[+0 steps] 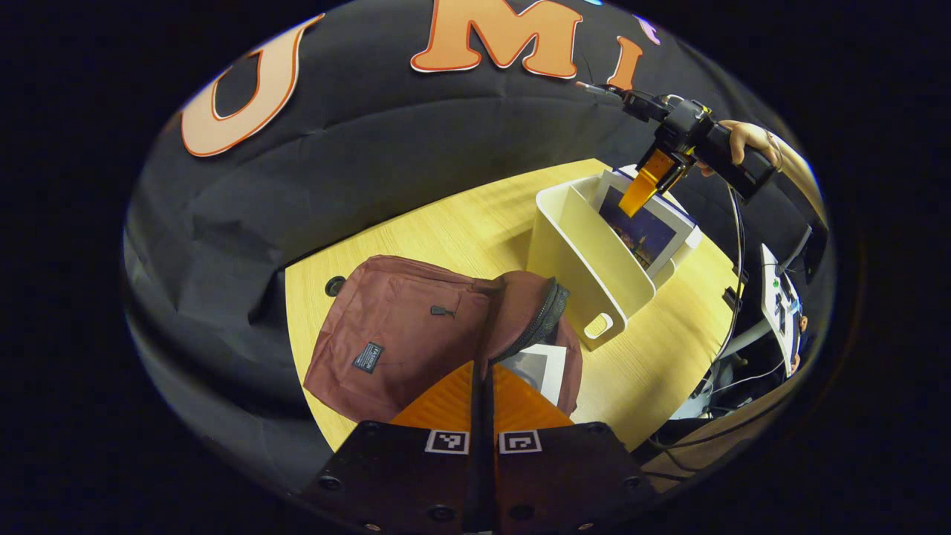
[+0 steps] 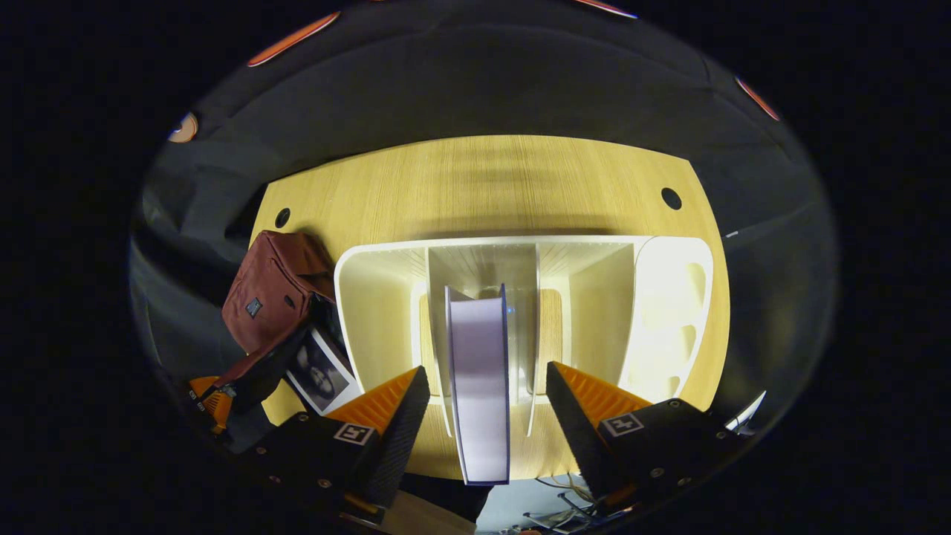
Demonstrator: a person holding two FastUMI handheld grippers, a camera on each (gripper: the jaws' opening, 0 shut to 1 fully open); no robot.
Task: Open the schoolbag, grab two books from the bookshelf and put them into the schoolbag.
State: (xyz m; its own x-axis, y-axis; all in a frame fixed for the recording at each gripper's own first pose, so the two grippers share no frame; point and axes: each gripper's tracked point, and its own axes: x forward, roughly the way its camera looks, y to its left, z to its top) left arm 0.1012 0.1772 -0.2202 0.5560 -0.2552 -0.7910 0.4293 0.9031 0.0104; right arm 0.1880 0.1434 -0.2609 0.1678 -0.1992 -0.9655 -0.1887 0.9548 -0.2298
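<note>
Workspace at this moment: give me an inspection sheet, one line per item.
Surface: wooden table, with round cable holes.
Job's things: maroon schoolbag unzipped, one book already in its mouth; white bookshelf holds a second book upright in a middle slot.
Clutter: nothing seen.
Grippers: left tongs shut, at the bag's opening; right tongs open, straddling the shelved book without touching it.
Cables: a bundle hanging off the table's edge.
Surroundings: black cloth wall; a hand holds the right tongs.

The schoolbag (image 1: 401, 327) is laid on the table (image 1: 461, 223), just beside the bookshelf (image 1: 587, 260). One book (image 2: 481, 386) is stood upright in a middle compartment of the bookshelf. Another book (image 1: 536, 368) is placed in the schoolbag's opening.
</note>
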